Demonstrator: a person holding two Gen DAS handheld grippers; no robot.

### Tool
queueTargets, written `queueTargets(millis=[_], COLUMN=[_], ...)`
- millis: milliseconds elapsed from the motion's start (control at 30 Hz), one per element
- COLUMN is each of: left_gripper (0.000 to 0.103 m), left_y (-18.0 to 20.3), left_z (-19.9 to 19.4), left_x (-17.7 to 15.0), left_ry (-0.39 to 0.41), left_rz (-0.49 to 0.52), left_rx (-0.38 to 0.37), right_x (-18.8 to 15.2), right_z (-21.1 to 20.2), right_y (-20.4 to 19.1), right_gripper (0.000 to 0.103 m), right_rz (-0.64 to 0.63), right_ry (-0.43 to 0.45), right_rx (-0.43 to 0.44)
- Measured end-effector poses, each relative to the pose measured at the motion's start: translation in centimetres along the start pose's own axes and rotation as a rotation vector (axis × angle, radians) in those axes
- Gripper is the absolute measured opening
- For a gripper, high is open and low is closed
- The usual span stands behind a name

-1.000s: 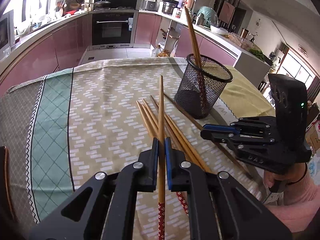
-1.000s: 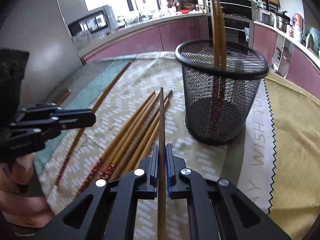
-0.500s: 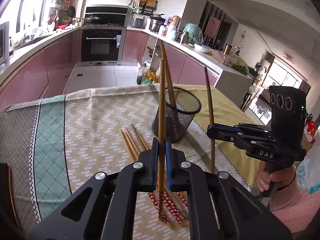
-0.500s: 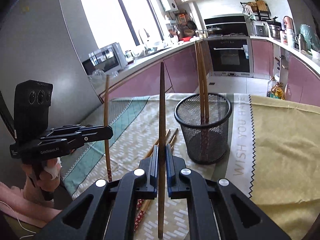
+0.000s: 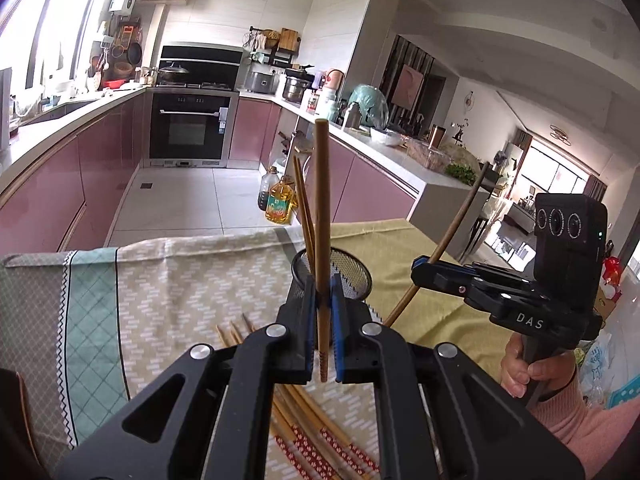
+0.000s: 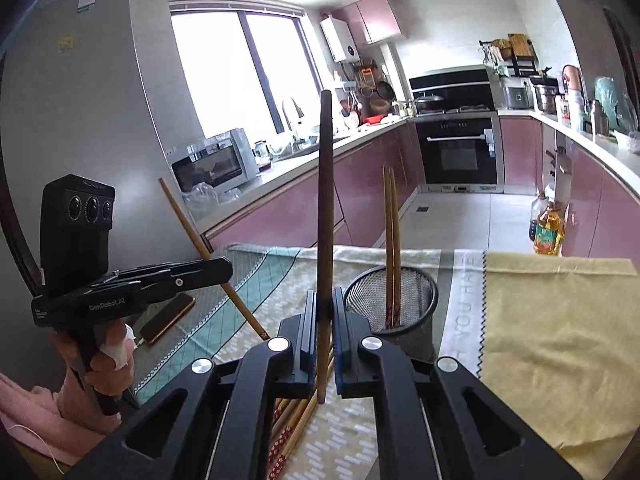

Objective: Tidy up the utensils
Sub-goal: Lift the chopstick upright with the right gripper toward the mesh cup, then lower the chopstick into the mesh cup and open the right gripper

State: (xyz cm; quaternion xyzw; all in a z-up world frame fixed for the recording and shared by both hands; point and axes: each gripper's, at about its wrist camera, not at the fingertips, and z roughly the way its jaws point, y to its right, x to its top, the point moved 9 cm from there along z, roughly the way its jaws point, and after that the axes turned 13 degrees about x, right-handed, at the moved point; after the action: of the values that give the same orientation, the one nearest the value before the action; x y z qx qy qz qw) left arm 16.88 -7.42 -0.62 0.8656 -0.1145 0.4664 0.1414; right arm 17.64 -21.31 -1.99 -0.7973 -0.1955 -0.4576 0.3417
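The left gripper (image 5: 322, 312) is clamped on one chopstick (image 5: 321, 216), held nearly upright just in front of the mesh cup (image 5: 356, 280). The right gripper (image 6: 323, 316) likewise pinches a darker chopstick (image 6: 324, 200) left of the cup. Two chopsticks (image 6: 392, 240) stand inside the cup; the loose chopsticks (image 5: 320, 440) lie on the tablecloth (image 5: 160, 280) before it.

"DAS" on right hand-held gripper (image 5: 420, 276), "GenRobot.AI" on left (image 6: 224, 268)
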Motion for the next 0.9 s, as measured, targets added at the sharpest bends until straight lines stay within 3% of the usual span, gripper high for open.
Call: queueTargets(millis=[633,900], left_gripper=[0.007,0.007], left_y=[2.0,3.0], left_z=[1.0,2.2], left_x=[6.4,8.7], left_ry=[0.086,0.119], left_rz=[0.013,0.026], left_rx=[-0.023,-0.001], right_x=[6.2,6.6], right_z=[-2.2,-0.7], right_y=[1.5,3.7], right_gripper=[0.006,0.006], right_rz=[-0.084,-0.067], right_ry=[0.087,0.06], right_rx=[-0.047,-0.078])
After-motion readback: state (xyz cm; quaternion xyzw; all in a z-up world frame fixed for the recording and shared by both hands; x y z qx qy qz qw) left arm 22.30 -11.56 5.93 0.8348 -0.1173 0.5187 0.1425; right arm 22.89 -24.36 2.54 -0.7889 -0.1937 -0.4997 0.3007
